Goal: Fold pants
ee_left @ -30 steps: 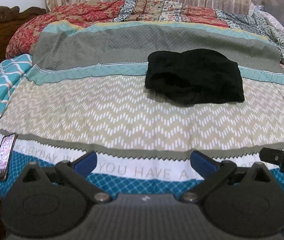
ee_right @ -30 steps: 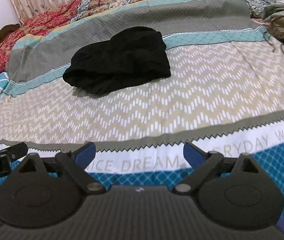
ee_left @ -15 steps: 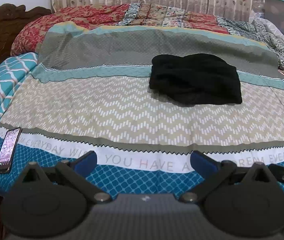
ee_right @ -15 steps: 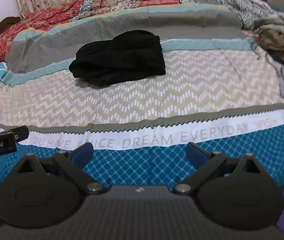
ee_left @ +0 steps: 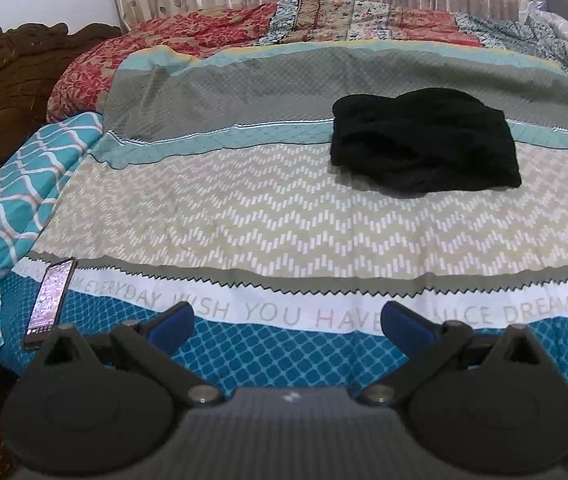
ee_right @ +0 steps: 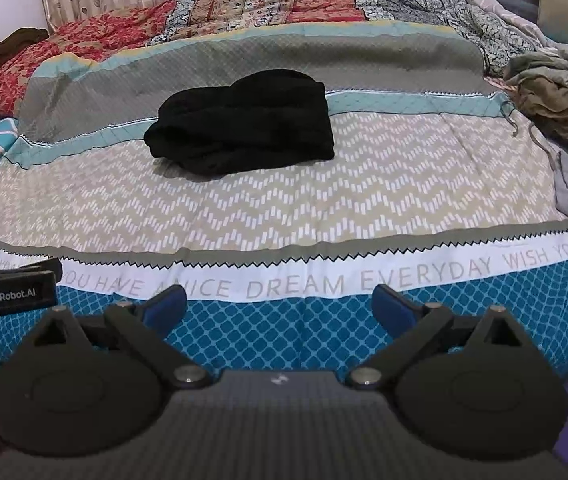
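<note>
Black pants [ee_left: 423, 148] lie bundled on the bedspread [ee_left: 284, 220], well beyond the empty, spread left gripper [ee_left: 287, 322] and right gripper [ee_right: 280, 308]; loose layers could slump apart if nudged.

Both grippers are held level, side by side and apart, pointing forward. The left gripper [ee_left: 287, 322] has its blue-tipped fingers [ee_left: 172, 322] spread wide, gripping nothing. The right gripper [ee_right: 280, 308] likewise has its fingers [ee_right: 393, 308] wide apart and bare
</note>
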### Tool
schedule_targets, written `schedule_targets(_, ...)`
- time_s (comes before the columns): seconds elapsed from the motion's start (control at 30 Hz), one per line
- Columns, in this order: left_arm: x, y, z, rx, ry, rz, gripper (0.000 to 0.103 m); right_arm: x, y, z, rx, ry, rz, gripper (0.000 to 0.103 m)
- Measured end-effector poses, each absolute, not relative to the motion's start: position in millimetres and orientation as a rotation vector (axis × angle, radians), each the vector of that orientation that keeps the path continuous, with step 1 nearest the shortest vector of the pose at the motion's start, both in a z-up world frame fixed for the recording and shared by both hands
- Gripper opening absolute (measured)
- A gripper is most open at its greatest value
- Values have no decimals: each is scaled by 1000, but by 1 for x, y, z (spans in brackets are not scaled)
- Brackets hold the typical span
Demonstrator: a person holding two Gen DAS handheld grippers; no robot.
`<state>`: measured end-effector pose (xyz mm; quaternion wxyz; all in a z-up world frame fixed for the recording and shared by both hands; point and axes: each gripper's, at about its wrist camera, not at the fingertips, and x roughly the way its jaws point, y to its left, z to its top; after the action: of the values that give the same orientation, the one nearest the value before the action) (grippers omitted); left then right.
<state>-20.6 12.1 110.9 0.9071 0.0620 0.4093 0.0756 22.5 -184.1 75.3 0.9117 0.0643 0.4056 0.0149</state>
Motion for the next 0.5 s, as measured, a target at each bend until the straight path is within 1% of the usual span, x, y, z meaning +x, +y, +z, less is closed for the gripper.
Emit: schedule_targets(0.5, -14, 26, 96, 104, 929, 196, 103, 22, -171, 63, 137, 895, 87, 100)
